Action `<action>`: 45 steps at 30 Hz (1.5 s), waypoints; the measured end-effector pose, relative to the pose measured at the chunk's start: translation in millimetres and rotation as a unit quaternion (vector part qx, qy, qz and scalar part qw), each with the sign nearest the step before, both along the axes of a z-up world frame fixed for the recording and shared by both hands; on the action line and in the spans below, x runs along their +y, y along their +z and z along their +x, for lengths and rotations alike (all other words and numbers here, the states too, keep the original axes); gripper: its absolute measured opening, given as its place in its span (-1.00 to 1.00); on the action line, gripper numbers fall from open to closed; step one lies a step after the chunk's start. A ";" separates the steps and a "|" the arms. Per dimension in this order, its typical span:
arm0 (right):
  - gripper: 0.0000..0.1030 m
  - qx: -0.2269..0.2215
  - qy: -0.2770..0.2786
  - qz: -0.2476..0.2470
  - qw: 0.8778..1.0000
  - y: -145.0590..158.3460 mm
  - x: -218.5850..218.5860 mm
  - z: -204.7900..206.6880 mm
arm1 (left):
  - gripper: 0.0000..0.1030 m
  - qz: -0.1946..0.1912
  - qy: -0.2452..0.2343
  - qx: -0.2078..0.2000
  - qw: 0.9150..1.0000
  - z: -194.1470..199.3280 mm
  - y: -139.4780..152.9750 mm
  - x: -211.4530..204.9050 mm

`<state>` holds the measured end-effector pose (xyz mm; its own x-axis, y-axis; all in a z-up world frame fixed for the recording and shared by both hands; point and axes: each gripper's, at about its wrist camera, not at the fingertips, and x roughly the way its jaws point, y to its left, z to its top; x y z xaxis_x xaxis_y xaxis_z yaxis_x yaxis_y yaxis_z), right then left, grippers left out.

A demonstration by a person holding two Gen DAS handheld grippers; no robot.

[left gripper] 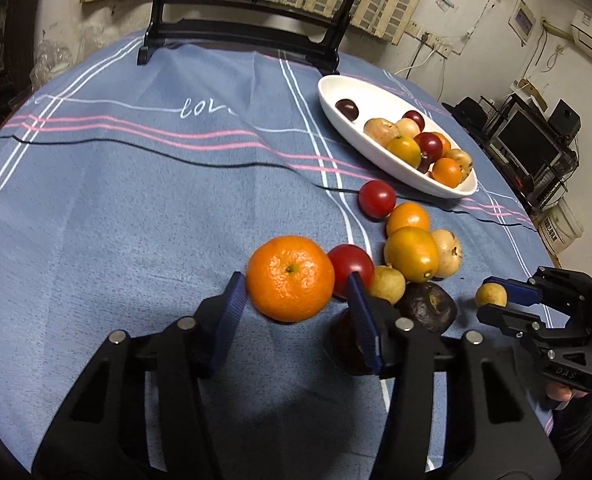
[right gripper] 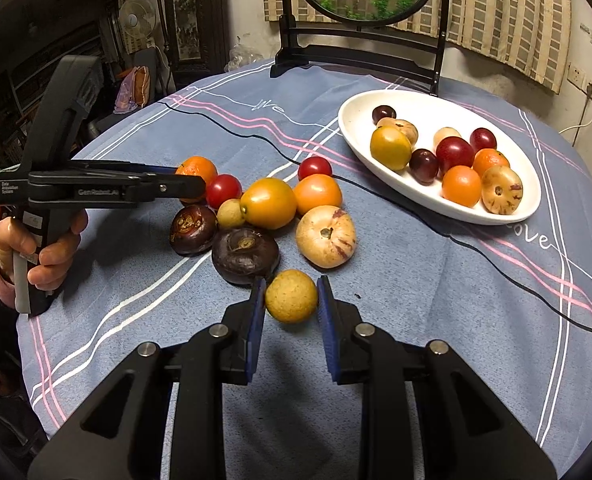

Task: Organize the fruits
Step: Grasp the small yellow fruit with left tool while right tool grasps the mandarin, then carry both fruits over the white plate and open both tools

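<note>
My left gripper [left gripper: 294, 294] is shut on an orange mandarin [left gripper: 290, 278], which sits between its blue pads [left gripper: 232, 308] at the left end of the loose fruit. In the right wrist view that mandarin [right gripper: 198, 168] shows behind the left gripper [right gripper: 184, 182]. My right gripper [right gripper: 291, 300] is shut on a small yellow-brown longan [right gripper: 291, 296], held just above the cloth. The same longan [left gripper: 492, 295] appears at the right gripper's tips [left gripper: 496, 300]. A white oval dish [right gripper: 416, 196] holds several fruits.
Loose on the blue striped cloth [right gripper: 416, 300] lie two red tomatoes [right gripper: 223, 190], oranges [right gripper: 268, 202], two dark purple fruits [right gripper: 245, 254], a pale speckled one [right gripper: 325, 236] and another longan [right gripper: 231, 213]. A black mirror stand [right gripper: 360, 60] rises at the far edge.
</note>
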<state>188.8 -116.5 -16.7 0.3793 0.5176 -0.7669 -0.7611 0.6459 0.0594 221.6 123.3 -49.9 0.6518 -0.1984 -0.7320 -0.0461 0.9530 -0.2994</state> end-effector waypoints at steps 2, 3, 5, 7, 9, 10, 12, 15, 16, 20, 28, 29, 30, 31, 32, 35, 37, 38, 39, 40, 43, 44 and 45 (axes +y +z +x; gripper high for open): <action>-0.49 -0.001 0.001 -0.001 1.000 0.1 0.2 -0.3 | 0.01 -0.003 0.002 0.001 1.000 0.5 -1.5 0.5; -0.49 -0.001 0.001 -0.001 1.000 0.0 0.2 -0.1 | 0.00 -0.004 0.002 0.002 1.000 0.2 -2.2 0.8; -0.49 0.000 0.001 0.000 1.000 0.0 0.0 -0.1 | -0.10 -0.004 0.005 0.005 1.000 0.5 -3.1 1.2; -0.49 -0.001 0.000 0.000 1.000 0.0 -0.3 -0.2 | -0.10 -0.006 0.005 0.004 1.000 0.6 -3.5 1.9; -0.49 -0.001 0.000 0.001 1.000 0.3 -0.5 -0.1 | -0.11 -0.005 0.005 0.004 1.000 0.7 -3.6 2.2; -0.49 -0.001 0.000 0.000 1.000 0.3 -0.3 -0.2 | -0.12 -0.005 0.005 0.004 1.000 0.7 -3.5 2.3; -0.49 -0.001 0.001 0.001 1.000 0.6 -0.8 0.1 | -0.12 -0.005 0.006 0.002 1.000 0.0 -3.1 2.7; -0.49 0.000 0.002 0.005 1.000 1.4 -1.4 0.3 | -0.12 -0.002 0.013 -0.006 1.000 -2.8 -0.2 4.2; -0.49 0.001 0.003 0.007 1.000 1.6 -1.4 0.5 | -0.12 0.000 0.016 -0.012 1.000 -4.4 1.6 5.1; -0.49 -0.010 -0.004 0.027 1.000 8.5 -5.8 2.2 | -0.12 0.015 0.021 -0.035 0.999 -10.2 9.3 3.3; -0.49 -0.045 -0.094 0.140 0.985 31.3 -41.9 27.5 | -0.12 0.020 -0.006 -0.065 0.998 -11.1 26.1 -10.9; -0.49 -0.050 -0.111 0.153 0.981 32.3 -47.0 33.2 | -0.12 0.019 -0.013 -0.065 0.998 -6.9 29.6 -14.0; -0.49 -0.059 -0.124 0.159 0.978 33.4 -50.0 36.7 | -0.12 0.021 -0.019 -0.067 0.997 -2.2 33.5 -18.0; -0.49 -0.079 -0.144 0.161 0.973 34.8 -52.3 42.2 | -0.12 0.025 -0.024 -0.070 0.997 1.9 36.4 -21.0; -0.49 -0.092 -0.154 0.160 0.971 34.8 -53.1 45.2 | -0.12 0.031 -0.030 -0.075 0.996 9.0 42.4 -26.0; -0.49 -0.111 -0.176 0.152 0.966 31.9 -47.7 65.1 | -0.12 0.040 -0.044 -0.089 0.994 32.1 57.2 -39.2; -0.49 -0.096 -0.189 0.152 0.965 26.9 -43.1 83.1 | -0.12 0.040 -0.051 -0.093 0.994 53.5 66.5 -47.7; -0.49 -0.087 -0.192 0.155 0.965 24.8 -41.3 90.3 | -0.12 0.038 -0.053 -0.092 0.994 64.9 70.2 -50.6; -0.49 -0.080 -0.195 0.157 0.965 22.8 -38.8 97.1 | -0.12 0.033 -0.057 -0.090 0.994 76.8 73.4 -53.5; -0.49 -0.077 -0.195 0.157 0.965 20.5 -36.1 102.1 | -0.12 0.030 -0.060 -0.087 0.994 92.2 77.1 -56.4; -0.49 -0.083 -0.190 0.151 0.967 19.3 -30.9 109.2 | -0.12 0.036 -0.058 -0.081 0.994 131.6 83.4 -65.1; -0.49 -0.080 -0.187 0.151 0.967 19.0 -30.6 110.5 | -0.12 0.041 -0.058 -0.073 0.995 147.7 83.0 -69.6; -0.49 -0.072 -0.185 0.151 0.968 17.5 -29.9 114.3 | -0.12 0.048 -0.057 -0.067 0.995 160.0 81.8 -73.9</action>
<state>303.1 -146.4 0.7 0.6736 0.5182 -0.5270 -0.4957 0.8456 0.1978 381.6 49.4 31.9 0.7226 -0.2099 -0.6586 0.0981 0.9743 -0.2029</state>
